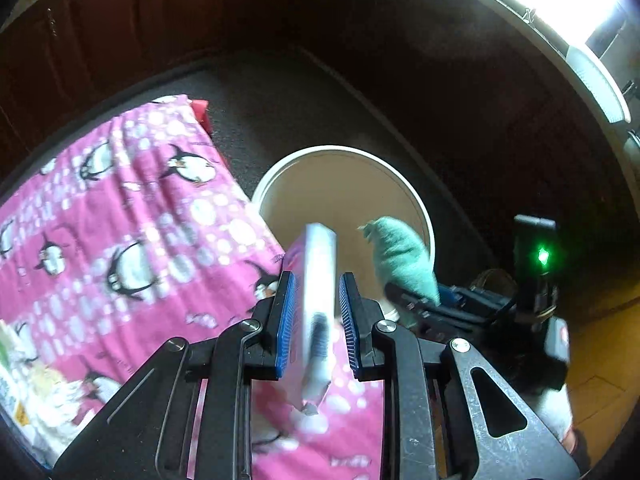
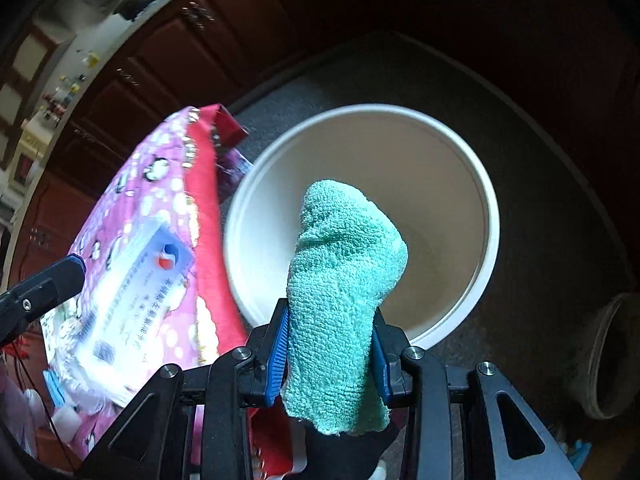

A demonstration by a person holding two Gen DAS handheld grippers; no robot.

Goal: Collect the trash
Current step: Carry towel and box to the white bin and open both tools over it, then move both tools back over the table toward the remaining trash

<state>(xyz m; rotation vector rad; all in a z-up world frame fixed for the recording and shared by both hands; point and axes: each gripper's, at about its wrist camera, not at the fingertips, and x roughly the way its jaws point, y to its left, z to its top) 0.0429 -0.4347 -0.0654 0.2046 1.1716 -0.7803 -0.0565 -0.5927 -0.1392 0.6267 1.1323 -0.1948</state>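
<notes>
Green cloth (image 2: pixel 344 292) between right tongs (image 2: pixel 330 354)

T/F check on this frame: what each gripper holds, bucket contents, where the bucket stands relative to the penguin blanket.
1. The right gripper holds a teal terry cloth. True.
2. The left gripper is empty. False: a flat white packet sits between its fingers.
3. The white bucket already holds trash. False: the visible interior is bare.
4. The bucket stands on dark carpet beside the pink penguin blanket. True.
</notes>
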